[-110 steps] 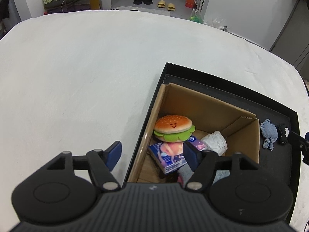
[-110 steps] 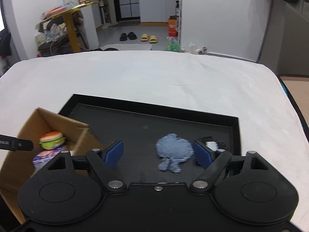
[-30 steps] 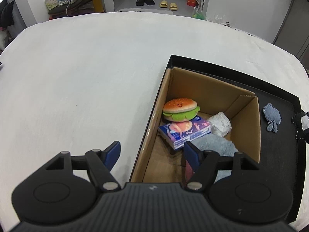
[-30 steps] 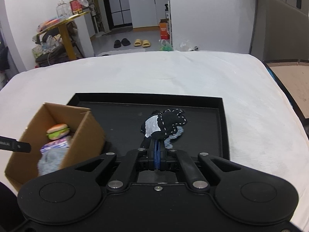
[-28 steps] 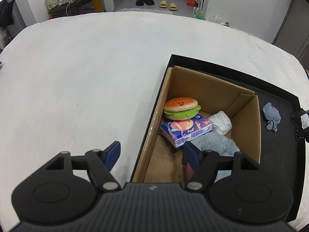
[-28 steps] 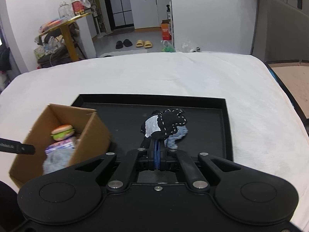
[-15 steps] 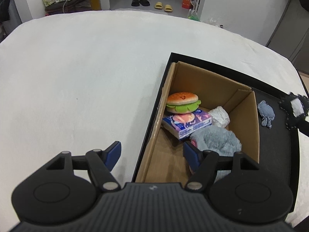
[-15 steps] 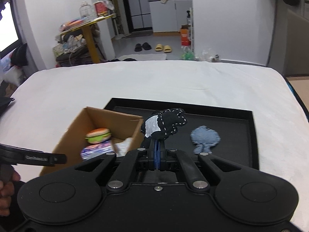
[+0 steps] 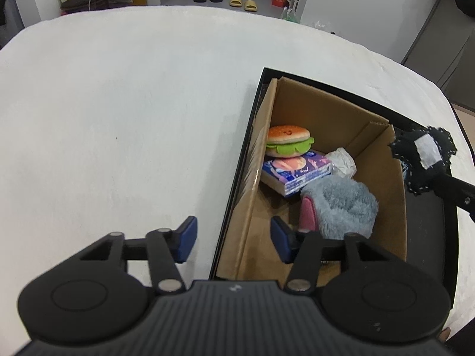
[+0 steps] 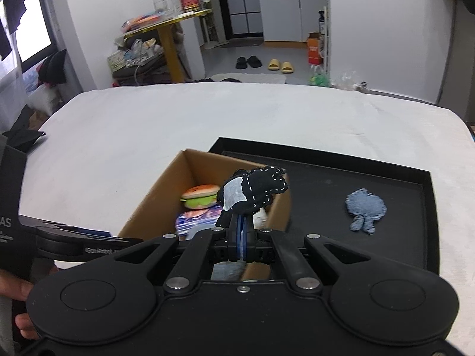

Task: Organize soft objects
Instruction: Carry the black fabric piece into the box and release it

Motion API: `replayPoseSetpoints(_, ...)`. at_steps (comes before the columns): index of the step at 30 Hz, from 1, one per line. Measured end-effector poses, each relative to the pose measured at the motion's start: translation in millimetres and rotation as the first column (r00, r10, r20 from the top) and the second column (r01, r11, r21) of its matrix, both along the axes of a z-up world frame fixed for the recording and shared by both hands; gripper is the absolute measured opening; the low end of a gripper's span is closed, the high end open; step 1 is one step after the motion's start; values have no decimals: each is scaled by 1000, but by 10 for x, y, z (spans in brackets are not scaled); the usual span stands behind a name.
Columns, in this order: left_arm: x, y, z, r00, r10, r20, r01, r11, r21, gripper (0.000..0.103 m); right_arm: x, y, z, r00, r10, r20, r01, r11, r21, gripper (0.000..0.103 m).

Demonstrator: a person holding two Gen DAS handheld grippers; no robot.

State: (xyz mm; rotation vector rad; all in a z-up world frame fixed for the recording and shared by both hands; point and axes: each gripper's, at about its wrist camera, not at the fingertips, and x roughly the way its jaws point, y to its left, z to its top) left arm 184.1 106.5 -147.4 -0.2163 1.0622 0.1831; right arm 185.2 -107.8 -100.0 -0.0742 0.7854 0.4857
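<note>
Black felt toy [image 10: 253, 191] stands upright

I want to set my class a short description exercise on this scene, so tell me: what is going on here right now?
A person with a gripper in each hand is sorting soft things into a cardboard box on a black tray. The right gripper is shut on a black stitched fabric toy, held above the box. The left gripper straddles the box's near wall; its jaws have just been closing. Inside lie a burger plush, a tissue pack and a fluffy blue slipper. A denim toy waits on the tray.
</note>
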Motion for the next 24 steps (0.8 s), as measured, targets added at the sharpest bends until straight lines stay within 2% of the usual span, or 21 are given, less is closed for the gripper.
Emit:
replayPoseSetpoints(3,-10,39,-46,1000,5,-11,-5,999,-37,28,-19,81,-2,1000,19,-10,-19,1000,0,1)
replayPoseSetpoints(7,-22,54,-73,1000,-3,-10,2,998,-62,13,-49,216,-6,998,54,-18,-54,998,-8,1)
replayPoseSetpoints(18,-57,113,-70,1000,-1,-2,0,996,-91,13,-72,537,-19,991,126,-43,-127,992,-15,1)
replayPoseSetpoints(21,-63,129,-67,1000,-2,-2,2,995,-96,13,-60,608,-54,983,164,-77,-164,986,12,8)
replayPoseSetpoints(24,-57,145,-71,1000,-1,-5,0,995,-101,13,-69,622,-118,981,162,-105,-164,986,-9,9)
